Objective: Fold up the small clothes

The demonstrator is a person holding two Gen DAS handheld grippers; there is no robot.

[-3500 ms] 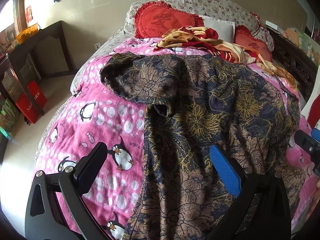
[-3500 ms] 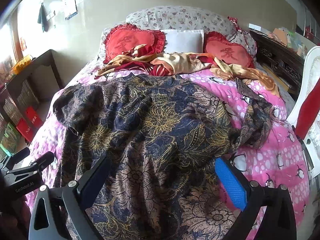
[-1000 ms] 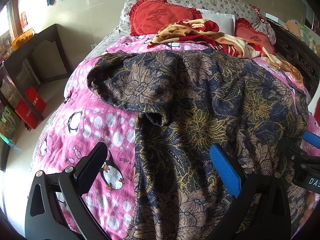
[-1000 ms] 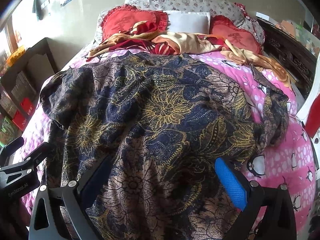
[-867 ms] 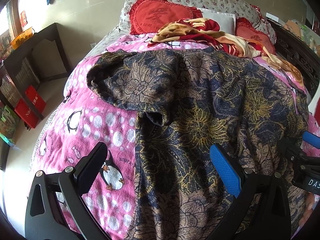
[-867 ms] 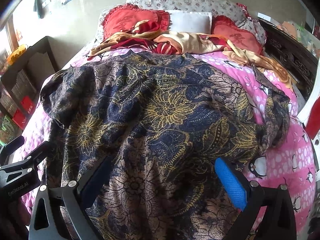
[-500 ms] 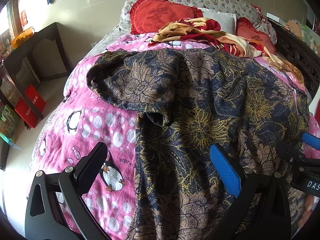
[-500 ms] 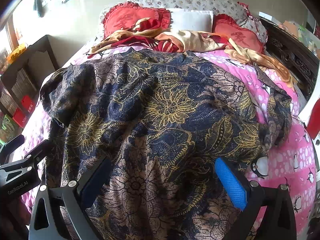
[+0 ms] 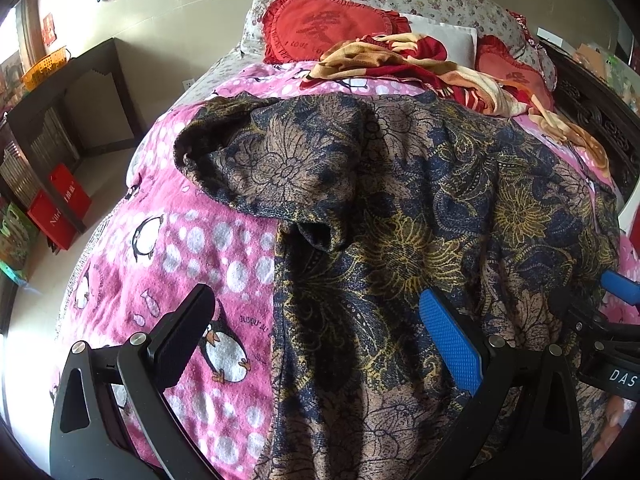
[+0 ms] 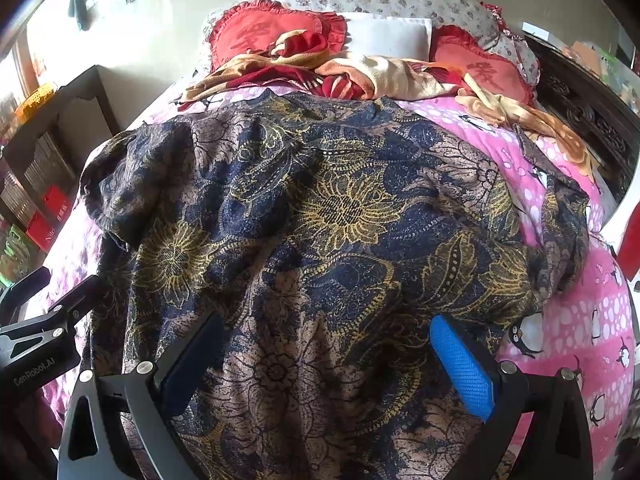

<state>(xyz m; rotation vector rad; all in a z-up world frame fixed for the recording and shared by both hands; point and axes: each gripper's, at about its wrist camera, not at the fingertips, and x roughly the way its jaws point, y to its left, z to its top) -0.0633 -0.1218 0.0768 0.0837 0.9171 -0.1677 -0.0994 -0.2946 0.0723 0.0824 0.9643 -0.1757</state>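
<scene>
A dark navy, tan and gold floral shirt (image 9: 400, 216) lies spread back-up on a pink penguin blanket (image 9: 168, 248); it also fills the right wrist view (image 10: 328, 232). Its left sleeve (image 9: 276, 164) is rumpled and folded inward, and its right sleeve (image 10: 568, 224) is bunched at the side. My left gripper (image 9: 316, 332) is open and empty above the shirt's lower left edge. My right gripper (image 10: 328, 352) is open and empty above the shirt's lower middle. Each gripper shows at the edge of the other's view.
Red heart pillows (image 10: 260, 36), a white pillow (image 10: 388, 36) and a red and cream cloth (image 10: 360, 72) lie at the bed's head. A dark shelf with red boxes (image 9: 60, 200) stands on the left. Carved dark furniture (image 10: 588, 108) stands on the right.
Both grippers have drifted slightly forward over the shirt and stayed open. The shirt has not moved.
</scene>
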